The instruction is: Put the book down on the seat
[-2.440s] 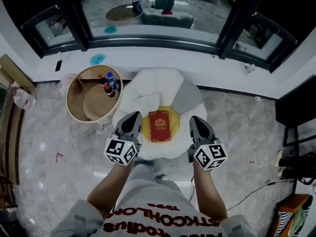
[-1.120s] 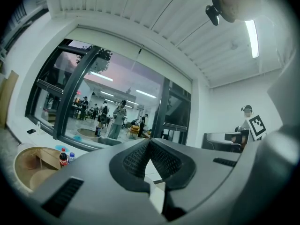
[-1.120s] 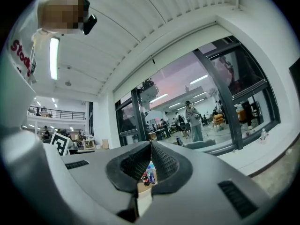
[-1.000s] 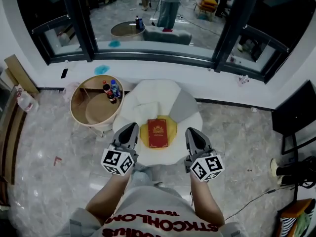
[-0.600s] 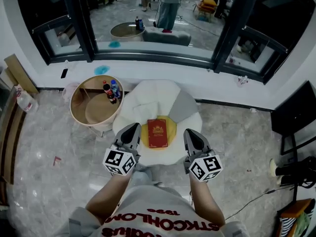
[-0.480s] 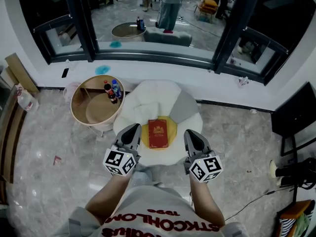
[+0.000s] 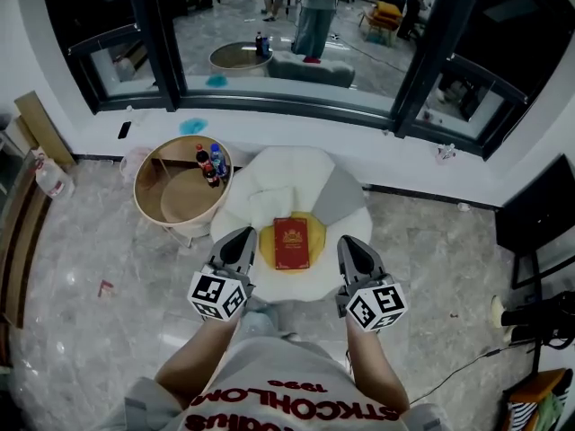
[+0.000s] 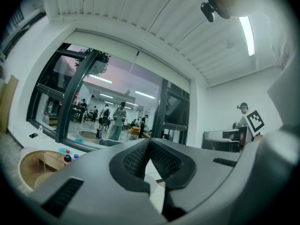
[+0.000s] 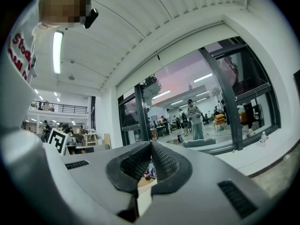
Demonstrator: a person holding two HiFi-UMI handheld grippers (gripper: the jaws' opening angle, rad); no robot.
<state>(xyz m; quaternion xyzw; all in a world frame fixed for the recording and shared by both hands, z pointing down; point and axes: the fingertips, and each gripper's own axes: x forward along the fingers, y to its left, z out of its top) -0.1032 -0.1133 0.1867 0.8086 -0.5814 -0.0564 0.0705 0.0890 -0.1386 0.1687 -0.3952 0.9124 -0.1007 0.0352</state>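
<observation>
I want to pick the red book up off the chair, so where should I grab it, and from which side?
Probably the short edge nearest you. The book lies flat, cover up, on the yellow cushion, its long sides running away from you. Come in low from your side with the jaws opened, sliding one jaw under that edge; the cushion looks soft enough to give.

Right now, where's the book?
Head view, centre: the book lies flat on the yellow cushion of the seat, between the left tool and right tool, touching neither. A round table stands left of the seat.
</observation>
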